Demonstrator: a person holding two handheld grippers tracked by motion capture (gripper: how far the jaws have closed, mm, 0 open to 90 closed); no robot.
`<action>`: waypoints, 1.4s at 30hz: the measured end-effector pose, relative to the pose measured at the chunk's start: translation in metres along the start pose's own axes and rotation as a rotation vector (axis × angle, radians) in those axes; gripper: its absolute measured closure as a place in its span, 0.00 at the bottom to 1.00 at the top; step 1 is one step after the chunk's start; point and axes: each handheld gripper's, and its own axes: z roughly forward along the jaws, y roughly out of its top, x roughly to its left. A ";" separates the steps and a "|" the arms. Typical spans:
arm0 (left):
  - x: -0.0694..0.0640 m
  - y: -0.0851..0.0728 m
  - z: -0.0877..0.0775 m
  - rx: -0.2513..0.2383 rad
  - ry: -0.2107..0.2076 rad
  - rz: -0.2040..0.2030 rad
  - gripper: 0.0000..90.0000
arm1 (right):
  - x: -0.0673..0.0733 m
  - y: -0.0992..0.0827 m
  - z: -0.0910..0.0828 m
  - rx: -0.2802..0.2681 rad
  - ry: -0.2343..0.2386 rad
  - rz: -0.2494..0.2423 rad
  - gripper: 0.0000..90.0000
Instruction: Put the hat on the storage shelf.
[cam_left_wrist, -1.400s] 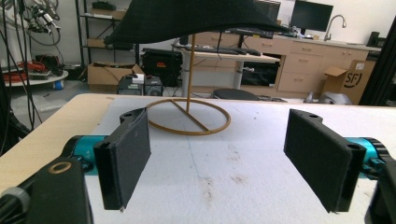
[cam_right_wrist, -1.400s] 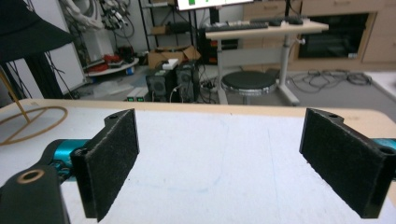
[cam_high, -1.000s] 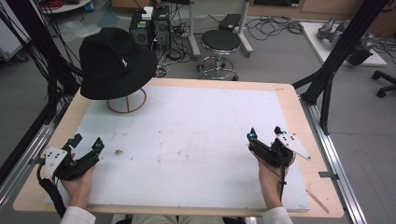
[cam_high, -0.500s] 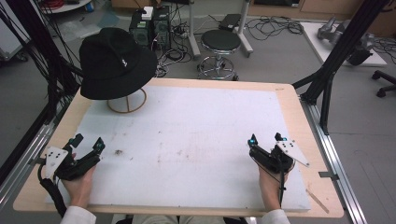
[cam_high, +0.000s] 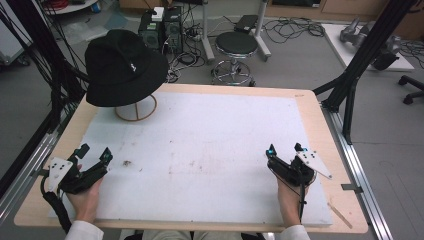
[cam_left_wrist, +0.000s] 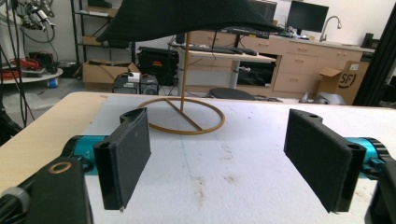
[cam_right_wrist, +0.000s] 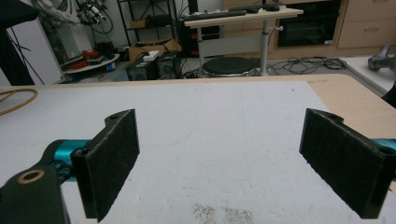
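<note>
**Black hat on its stand, both grippers idle at the near edge**

A small white mark sits on the crown of the black bucket hat (cam_high: 125, 67); it is too small to read. The hat rests on a thin wooden stand (cam_high: 136, 108) at the far left corner of the table (cam_high: 310, 107), well apart from both grippers. The left gripper (cam_high: 93, 156) lies low near the front left edge, angled toward the hat, jaws spread wide and empty. The right gripper (cam_high: 285, 149) rests near the front right, pointing forward, jaws likewise wide apart, holding nothing.
</note>
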 end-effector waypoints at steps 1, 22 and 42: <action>0.000 0.000 0.001 -0.001 -0.002 -0.001 0.26 | 0.000 0.000 0.000 0.000 0.000 0.000 0.12; 0.000 -0.001 0.001 0.008 -0.011 -0.006 0.26 | 0.000 -0.003 0.000 0.019 0.008 0.004 0.12; 0.001 -0.001 0.001 0.010 -0.010 -0.012 0.25 | -0.001 -0.004 -0.002 0.029 0.014 0.009 0.12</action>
